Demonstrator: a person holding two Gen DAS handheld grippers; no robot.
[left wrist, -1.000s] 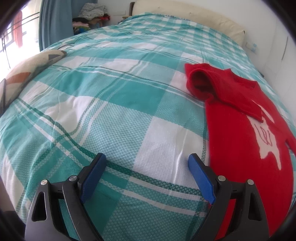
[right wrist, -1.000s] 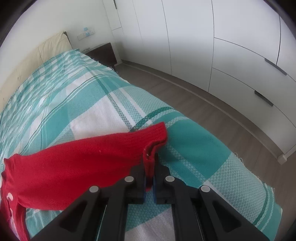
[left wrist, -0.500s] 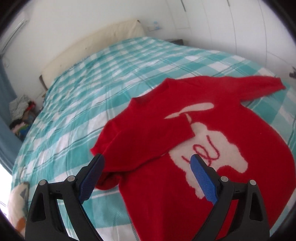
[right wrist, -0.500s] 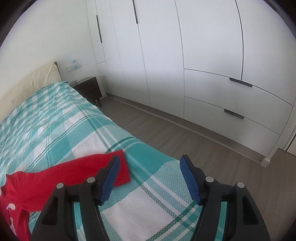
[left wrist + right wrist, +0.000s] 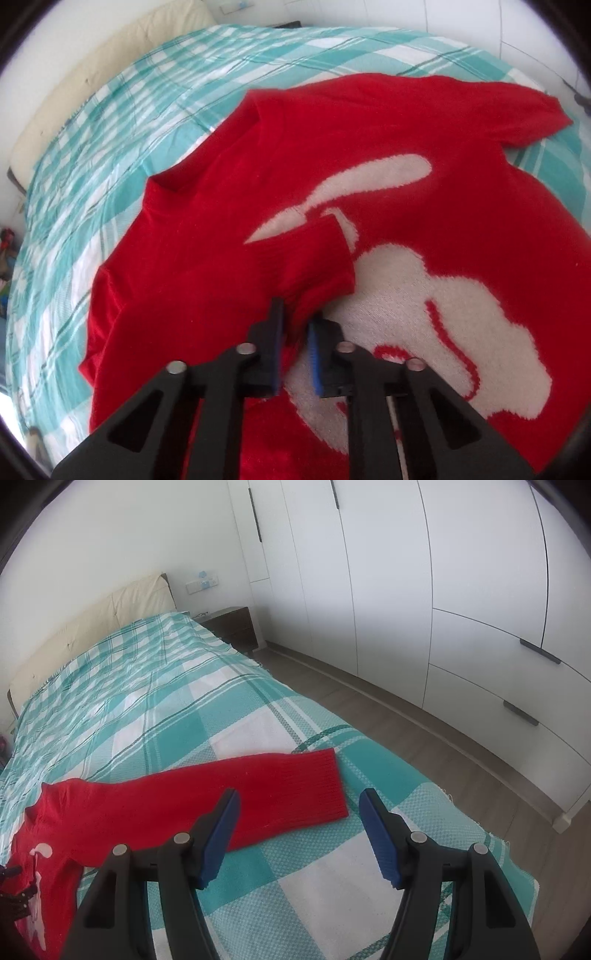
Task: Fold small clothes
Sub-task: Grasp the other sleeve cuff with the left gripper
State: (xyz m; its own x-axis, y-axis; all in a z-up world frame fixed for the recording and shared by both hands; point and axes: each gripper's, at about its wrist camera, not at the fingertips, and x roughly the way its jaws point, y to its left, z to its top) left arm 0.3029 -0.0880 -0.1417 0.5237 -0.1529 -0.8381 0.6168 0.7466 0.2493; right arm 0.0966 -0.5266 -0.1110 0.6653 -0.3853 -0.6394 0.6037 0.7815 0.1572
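The red sweater (image 5: 369, 184) lies flat on the bed (image 5: 184, 709). Left gripper (image 5: 295, 343) jaws clenched on its folded sleeve cuff; right gripper (image 5: 299, 834) jaws released, empty. Risk: the thin pinch slips when pulled, undoing the fold.

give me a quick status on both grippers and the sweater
Left gripper shut on folded-in sleeve cuff. Right gripper open, empty, above the outstretched sleeve. Red sweater flat on the bed, nothing in the way.

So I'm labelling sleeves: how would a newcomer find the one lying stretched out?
Start at the bed with the teal checked cover, then find the red sweater on it. Its outstretched sleeve reaches toward the wardrobe side, lying flat with a ribbed cuff, unlike the other sleeve, folded across the chest.
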